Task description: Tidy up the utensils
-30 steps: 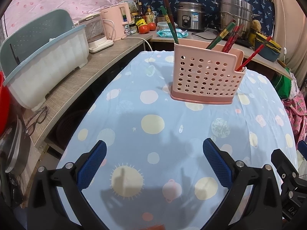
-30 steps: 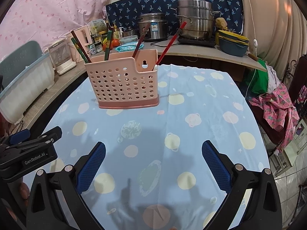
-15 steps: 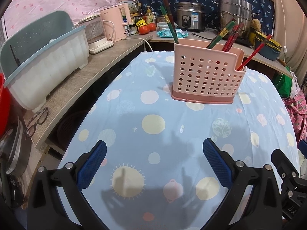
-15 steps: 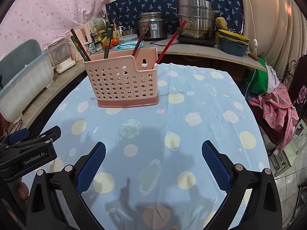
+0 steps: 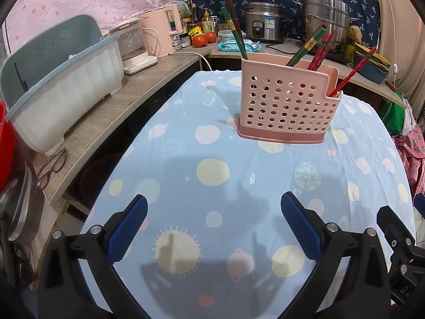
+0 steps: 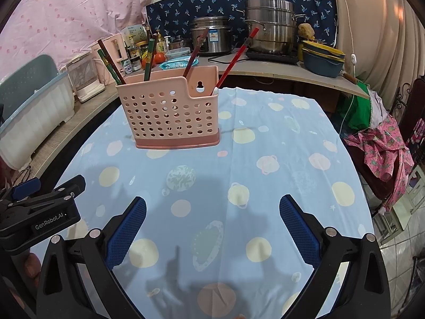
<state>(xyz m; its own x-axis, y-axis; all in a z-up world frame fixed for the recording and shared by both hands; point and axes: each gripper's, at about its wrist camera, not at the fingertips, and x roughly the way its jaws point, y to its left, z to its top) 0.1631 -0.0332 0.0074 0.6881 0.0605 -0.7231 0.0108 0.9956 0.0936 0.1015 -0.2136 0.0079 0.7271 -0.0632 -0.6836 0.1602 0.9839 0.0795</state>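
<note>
Nothing moved since the earlier frames. Chopsticks [image 6: 233,55] all stand in the holder [image 6: 170,114], upper centre. Both grippers' [image 5: 213,223] [image 6: 212,222] jaws spread, empty; no loose utensil visible to grasp.

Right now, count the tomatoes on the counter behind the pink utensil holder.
2 tomatoes, side by side on the back counter, left of the rice cooker: one on the left, the other just right of it. Others may be hidden.

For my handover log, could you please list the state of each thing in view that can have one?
Left gripper: open, empty.
Right gripper: open, empty.
Pink utensil holder: upright on the tablecloth.
Chopsticks: standing tilted in the holder.
Steamer pot: lid on.
Rice cooker: lid shut.
</note>
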